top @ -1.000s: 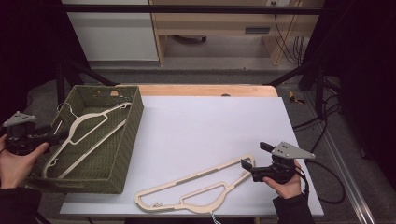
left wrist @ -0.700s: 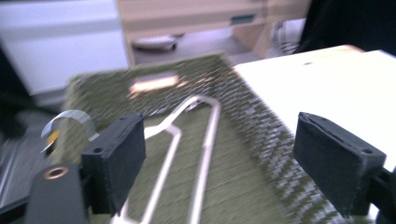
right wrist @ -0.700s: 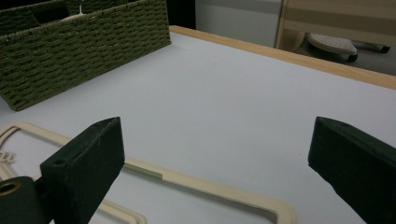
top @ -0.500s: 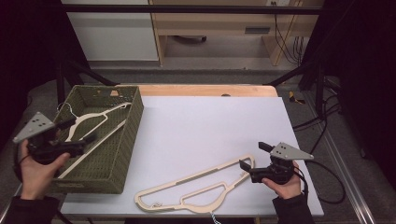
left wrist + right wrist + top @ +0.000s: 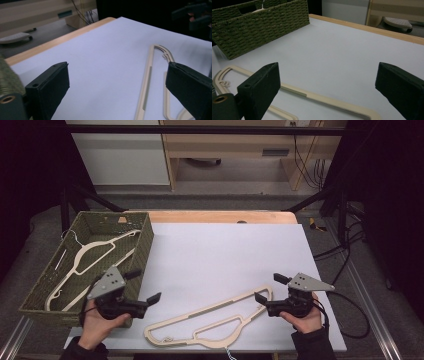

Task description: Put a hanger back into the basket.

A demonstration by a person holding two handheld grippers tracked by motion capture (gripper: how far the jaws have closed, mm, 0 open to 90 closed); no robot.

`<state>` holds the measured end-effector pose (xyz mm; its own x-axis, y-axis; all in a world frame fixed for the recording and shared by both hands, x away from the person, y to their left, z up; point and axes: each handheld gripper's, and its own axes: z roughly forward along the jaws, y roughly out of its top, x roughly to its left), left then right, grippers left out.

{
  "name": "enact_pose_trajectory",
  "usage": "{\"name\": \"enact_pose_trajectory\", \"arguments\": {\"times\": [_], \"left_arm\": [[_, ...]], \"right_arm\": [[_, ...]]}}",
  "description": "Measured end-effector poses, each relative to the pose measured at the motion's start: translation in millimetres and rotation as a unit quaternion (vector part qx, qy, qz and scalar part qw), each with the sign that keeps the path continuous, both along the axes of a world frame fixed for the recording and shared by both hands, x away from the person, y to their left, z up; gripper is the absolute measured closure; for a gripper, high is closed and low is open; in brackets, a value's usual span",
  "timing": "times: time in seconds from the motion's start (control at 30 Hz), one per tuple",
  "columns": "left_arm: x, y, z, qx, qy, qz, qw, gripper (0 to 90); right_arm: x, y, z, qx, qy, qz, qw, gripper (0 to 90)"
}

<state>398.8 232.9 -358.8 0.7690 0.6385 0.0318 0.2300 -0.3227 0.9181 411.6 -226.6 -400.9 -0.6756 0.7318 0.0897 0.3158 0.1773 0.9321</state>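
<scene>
Since both grippers, left and right, gape empty, grab the hanger. It looks light, stiff, slick; pinch its thin bar.

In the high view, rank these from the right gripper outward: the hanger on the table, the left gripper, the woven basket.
From the right gripper:
1. Hanger on the table, right beside it; one end lies at its jaws.
2. Left gripper, across the table's near edge, to the left.
3. Woven basket, at the table's left side, holding another hanger.
</scene>
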Motion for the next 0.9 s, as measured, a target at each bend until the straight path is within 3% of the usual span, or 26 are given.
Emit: {"name": "enact_pose_trajectory", "arguments": {"times": [0.07,0.13,0.4,0.67,0.8,0.9], "left_arm": [[-1.6,-9.5,-6.8,0.017,0.006,-0.008,0.9998,4.9],[-3.2,-16.7,-13.6,0.012,0.013,-0.018,0.9997,5.2],[-8.8,-38.7,-35.8,0.035,0.039,-0.045,0.9976,6.3],[-17.5,-52.9,-50.7,0.072,0.057,-0.079,0.9927,7.1],[-20.2,-57.4,-55.9,0.080,0.066,-0.089,0.9907,7.0],[-21.7,-62.4,-61.3,0.094,0.074,-0.102,0.9876,7.4]], "right_arm": [[0.1,0.1,-0.1,0.000,-0.001,-0.002,1.0000,5.5],[-0.1,-0.3,-0.2,-0.001,-0.004,-0.003,1.0000,5.5],[-0.6,0.0,-1.1,-0.006,0.000,-0.005,1.0000,4.5],[-1.8,1.8,-0.4,-0.007,0.014,-0.007,0.9999,3.7],[-3.0,2.5,-0.5,-0.010,0.007,-0.012,0.9999,4.4],[-3.4,2.4,-0.4,-0.010,0.008,-0.012,0.9999,4.4]]}}
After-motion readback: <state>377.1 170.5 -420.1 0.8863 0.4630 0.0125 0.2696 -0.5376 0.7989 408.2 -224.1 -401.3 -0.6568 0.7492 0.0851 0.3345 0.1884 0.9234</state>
